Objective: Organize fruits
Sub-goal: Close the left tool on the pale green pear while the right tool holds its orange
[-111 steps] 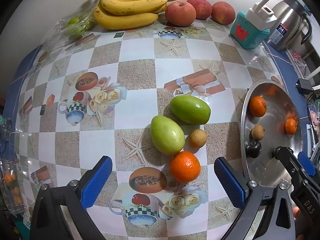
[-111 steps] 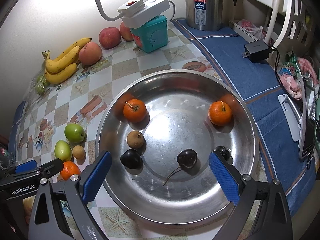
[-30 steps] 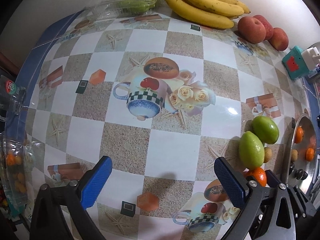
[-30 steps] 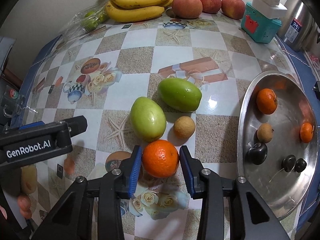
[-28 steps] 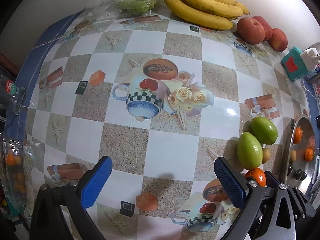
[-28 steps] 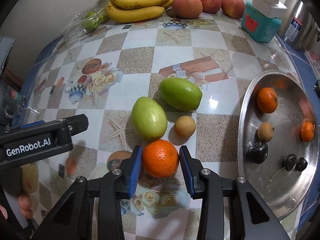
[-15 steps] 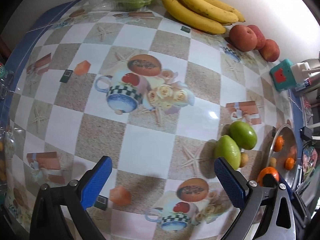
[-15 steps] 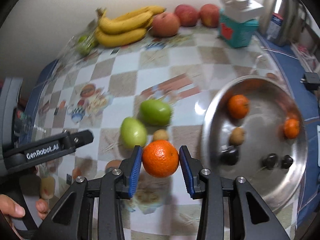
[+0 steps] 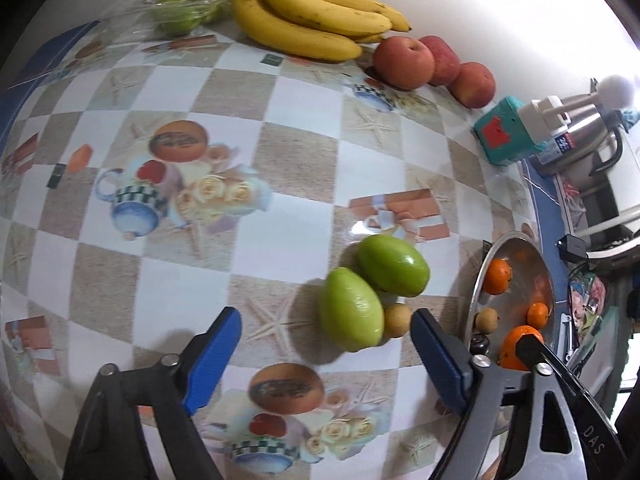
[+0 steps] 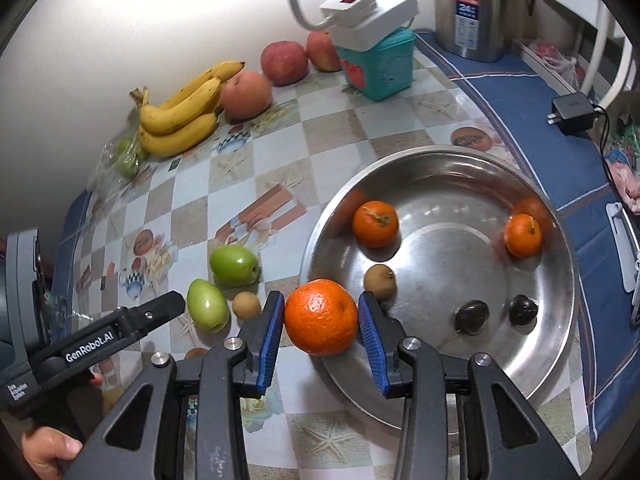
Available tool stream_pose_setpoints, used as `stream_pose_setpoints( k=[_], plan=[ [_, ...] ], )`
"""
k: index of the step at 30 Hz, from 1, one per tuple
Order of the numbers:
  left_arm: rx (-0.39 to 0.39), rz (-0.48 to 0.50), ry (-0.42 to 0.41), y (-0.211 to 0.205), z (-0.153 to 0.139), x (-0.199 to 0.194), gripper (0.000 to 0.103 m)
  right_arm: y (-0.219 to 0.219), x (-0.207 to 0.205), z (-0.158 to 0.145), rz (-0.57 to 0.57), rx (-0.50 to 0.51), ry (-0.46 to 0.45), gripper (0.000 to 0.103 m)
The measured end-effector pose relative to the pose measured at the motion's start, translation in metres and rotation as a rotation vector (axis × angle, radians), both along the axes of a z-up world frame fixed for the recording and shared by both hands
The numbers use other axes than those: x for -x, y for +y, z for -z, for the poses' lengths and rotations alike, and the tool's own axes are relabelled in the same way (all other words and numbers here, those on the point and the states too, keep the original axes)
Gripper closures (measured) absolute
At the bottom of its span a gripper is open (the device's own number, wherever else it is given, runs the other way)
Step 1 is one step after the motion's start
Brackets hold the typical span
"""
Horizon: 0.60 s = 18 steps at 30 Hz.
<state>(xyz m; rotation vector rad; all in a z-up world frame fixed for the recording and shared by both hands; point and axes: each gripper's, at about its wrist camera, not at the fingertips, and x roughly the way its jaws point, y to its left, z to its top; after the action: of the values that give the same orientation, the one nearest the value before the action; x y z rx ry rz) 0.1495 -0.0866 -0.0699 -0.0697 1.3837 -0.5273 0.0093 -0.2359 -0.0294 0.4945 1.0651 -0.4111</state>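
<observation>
Your table stood against a pale wall under a checked oilcloth (image 9: 304, 128) printed with teapots, roses, starfish and parcels, with a blue cloth (image 10: 532, 92) along one side. Your right gripper (image 10: 322, 322) had its blue pads (image 10: 271, 330) pressed on both sides of a bright, pebbly-skinned orange (image 10: 321, 316), which hung above the near rim of the steel basin (image 10: 556, 320). Your left gripper (image 9: 326, 354) was over the oilcloth with its fingers (image 9: 212, 354) spread wide but closing; no fruit sat between the pads, and the pale green fruit (image 9: 350, 315) lay just beyond them. That fruit touched a darker green one (image 9: 393, 265), and a small tan longan (image 9: 397, 320) lay right beside both of them. In the basin lay two smaller tangerines (image 10: 375, 223), one near each side wall, another longan (image 10: 380, 282) near the held orange, and two dark cherries (image 10: 473, 316) close together. Bananas (image 10: 182, 112) and three reddish apples (image 10: 285, 62) lay along the wall, next to a clear bag of green fruit (image 9: 180, 8). "GenRobot.AI" was printed on your left gripper's body (image 10: 96, 342) in the right wrist view, and "DAS" on a finger in the left view. The steel kettle (image 10: 472, 4) carried a label with "24" on it; its smaller print was unreadable. A white switch box (image 10: 368, 16) sat on a teal box (image 10: 380, 66).
</observation>
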Motion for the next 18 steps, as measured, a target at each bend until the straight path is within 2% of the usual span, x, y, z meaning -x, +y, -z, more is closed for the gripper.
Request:
stream_pose_setpoints(
  k=[3,5,9,13,16,18],
  plan=[
    [0.004,0.007,0.001,-0.004,0.002,0.002,0.021,-0.003,0.003,0.0,0.007,-0.003,0.0,0.063],
    [0.009,0.01,0.002,-0.006,0.002,0.003,0.03,-0.004,0.004,0.001,0.007,-0.006,0.0,0.063],
    [-0.002,0.016,-0.001,-0.01,0.005,0.004,0.037,-0.006,0.005,0.0,0.006,-0.008,-0.003,0.063],
    [-0.002,0.014,0.014,-0.012,0.011,0.004,0.04,-0.006,0.005,0.001,0.005,-0.009,-0.002,0.063],
    [-0.006,0.019,0.015,-0.013,0.012,0.005,0.048,-0.006,0.005,0.001,0.003,-0.011,-0.002,0.063],
    [-0.009,0.018,0.015,-0.013,0.012,0.005,0.049,-0.006,0.005,0.001,0.002,-0.011,-0.001,0.063]
  ],
)
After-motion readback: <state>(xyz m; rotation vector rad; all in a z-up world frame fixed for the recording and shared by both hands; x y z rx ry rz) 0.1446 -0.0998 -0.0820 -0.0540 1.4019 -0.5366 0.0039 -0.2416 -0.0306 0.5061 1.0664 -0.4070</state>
